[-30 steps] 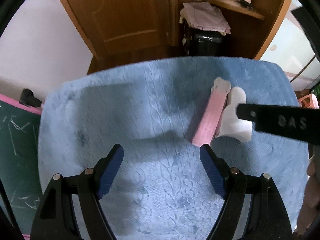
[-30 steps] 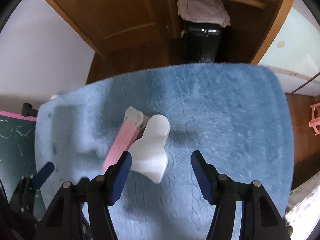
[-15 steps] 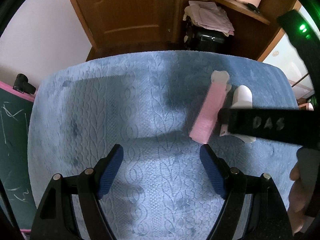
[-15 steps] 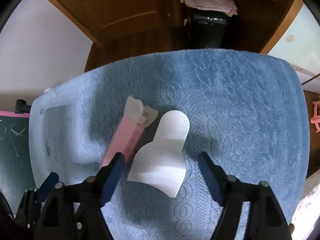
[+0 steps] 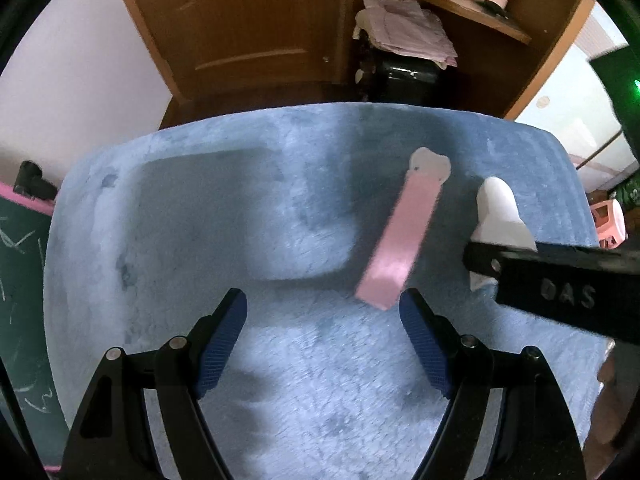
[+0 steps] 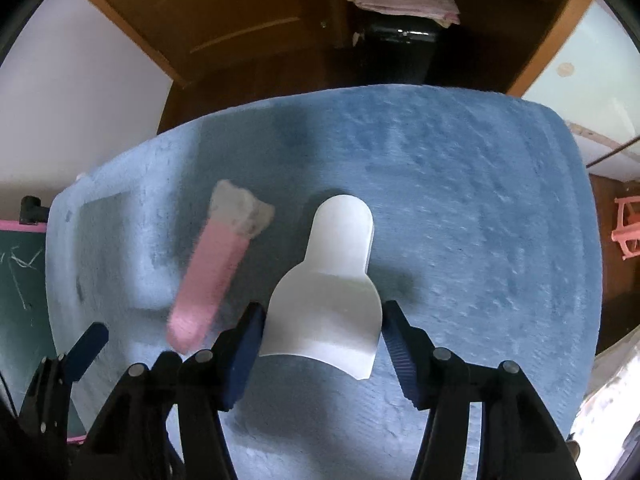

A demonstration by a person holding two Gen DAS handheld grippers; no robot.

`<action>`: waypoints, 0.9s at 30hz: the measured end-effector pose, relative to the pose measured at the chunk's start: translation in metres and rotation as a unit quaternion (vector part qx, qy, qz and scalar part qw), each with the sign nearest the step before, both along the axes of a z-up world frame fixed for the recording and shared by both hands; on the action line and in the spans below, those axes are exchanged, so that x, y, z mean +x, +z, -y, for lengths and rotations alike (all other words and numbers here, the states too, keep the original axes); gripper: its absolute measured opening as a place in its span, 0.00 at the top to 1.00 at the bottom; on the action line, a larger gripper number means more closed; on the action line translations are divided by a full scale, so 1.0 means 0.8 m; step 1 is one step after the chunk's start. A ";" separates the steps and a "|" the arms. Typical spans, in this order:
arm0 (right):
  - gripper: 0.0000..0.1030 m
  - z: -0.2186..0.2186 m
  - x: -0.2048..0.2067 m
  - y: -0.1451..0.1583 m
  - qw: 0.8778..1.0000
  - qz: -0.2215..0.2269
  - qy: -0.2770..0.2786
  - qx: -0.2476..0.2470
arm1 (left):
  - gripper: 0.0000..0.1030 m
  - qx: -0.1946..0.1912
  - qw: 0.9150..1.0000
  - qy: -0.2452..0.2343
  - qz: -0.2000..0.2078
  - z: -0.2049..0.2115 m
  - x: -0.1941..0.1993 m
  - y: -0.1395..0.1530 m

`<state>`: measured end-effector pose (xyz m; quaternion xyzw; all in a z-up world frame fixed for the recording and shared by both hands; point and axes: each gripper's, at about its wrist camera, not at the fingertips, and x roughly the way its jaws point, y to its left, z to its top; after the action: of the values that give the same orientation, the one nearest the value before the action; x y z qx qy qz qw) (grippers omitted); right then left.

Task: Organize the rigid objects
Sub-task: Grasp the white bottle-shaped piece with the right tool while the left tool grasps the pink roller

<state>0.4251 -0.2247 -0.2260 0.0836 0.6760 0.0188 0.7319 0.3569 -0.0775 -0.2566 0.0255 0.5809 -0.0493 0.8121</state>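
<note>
A white scoop-shaped piece [image 6: 328,300] lies on the blue fuzzy mat [image 6: 480,200], its wide end between the pads of my right gripper [image 6: 323,312]. That gripper's jaws are closing and both pads touch the piece's sides. A pink strip with a pale grey end [image 6: 212,272] lies just to its left, apart from it. In the left wrist view, my left gripper [image 5: 322,300] hovers open over the mat [image 5: 200,220] with nothing between its fingers. The pink strip [image 5: 400,240] ends near its right fingertip. The white piece [image 5: 498,212] is partly hidden by the right gripper's black body [image 5: 560,284].
Beyond the mat stand a wooden door [image 5: 248,32] and a black bin topped with pink cloth [image 5: 404,36]. A green chalkboard [image 5: 20,260] sits past the left edge, a pink stool [image 6: 628,224] past the right. A person's hand [image 5: 612,400] shows at lower right.
My right gripper opened wider, dropped around the white piece and closed onto its wide end. The piece now sits apart from the pink strip. My left gripper has stayed in place.
</note>
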 end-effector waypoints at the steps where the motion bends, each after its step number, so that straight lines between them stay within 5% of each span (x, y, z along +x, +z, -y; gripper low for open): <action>1: 0.42 0.006 -0.002 0.001 1.000 -0.001 -0.004 0.002 | 0.21 0.001 1.000 -0.003 0.000 0.005 0.003 -0.002; 8: 0.42 0.052 -0.027 0.006 0.999 0.001 -0.022 0.028 | 0.21 0.026 0.999 -0.039 -0.012 0.046 0.024 -0.024; 17: 0.42 0.111 -0.065 0.019 0.998 0.008 -0.033 0.052 | 0.24 0.002 1.000 -0.006 -0.016 0.045 0.048 -0.034; 22: 0.42 0.115 -0.078 0.026 0.998 0.012 -0.025 0.053 | 0.69 -0.008 1.000 -0.007 -0.012 0.048 0.043 -0.027; 27: 0.42 0.118 -0.093 0.033 0.998 0.013 -0.018 0.056 | 0.75 0.008 1.000 -0.021 -0.001 0.050 0.021 -0.003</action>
<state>0.3508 -0.3190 -0.1998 0.1363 0.6626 0.0450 0.7351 0.3739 -0.1175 -0.2591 0.0444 0.5810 -0.0614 0.8103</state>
